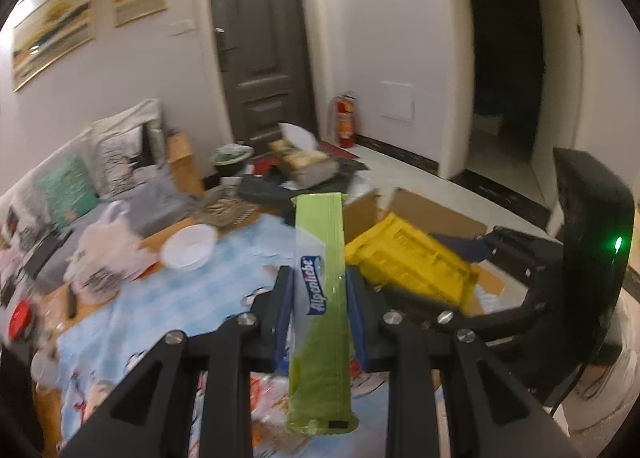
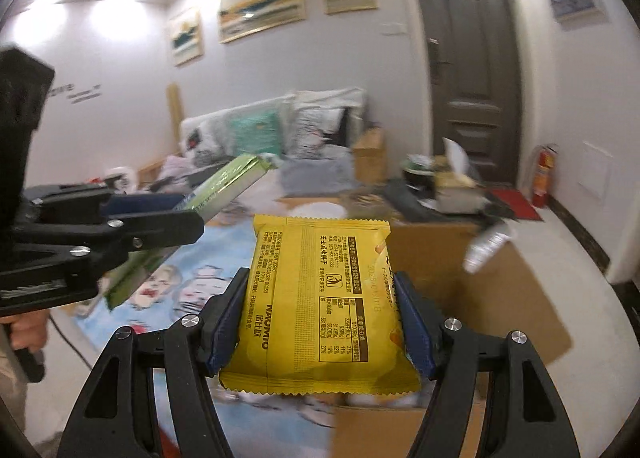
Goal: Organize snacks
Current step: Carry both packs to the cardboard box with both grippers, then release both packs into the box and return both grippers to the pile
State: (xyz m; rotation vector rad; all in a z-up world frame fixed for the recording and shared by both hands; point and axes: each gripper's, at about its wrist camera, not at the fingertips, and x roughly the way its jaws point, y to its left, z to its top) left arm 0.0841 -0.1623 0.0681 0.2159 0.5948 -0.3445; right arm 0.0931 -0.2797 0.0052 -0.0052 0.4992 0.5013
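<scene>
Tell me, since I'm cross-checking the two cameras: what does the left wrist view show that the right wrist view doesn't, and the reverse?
Only the left wrist view shows the white bowl clearly on the blue tablecloth, and the Alpenliebe logo on the green candy pack gripped by the left tongs.

Only the right wrist view shows the printed back of the yellow snack bag gripped by the right tongs, and a hand.

Both show both snacks, the door and fire extinguisher.

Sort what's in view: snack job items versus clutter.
Job:
long green Alpenliebe candy pack, in left claw
yellow foil snack packet, in right claw
open cardboard box

Clutter:
white plastic bowl
red fire extinguisher
patterned sofa cushions
</scene>
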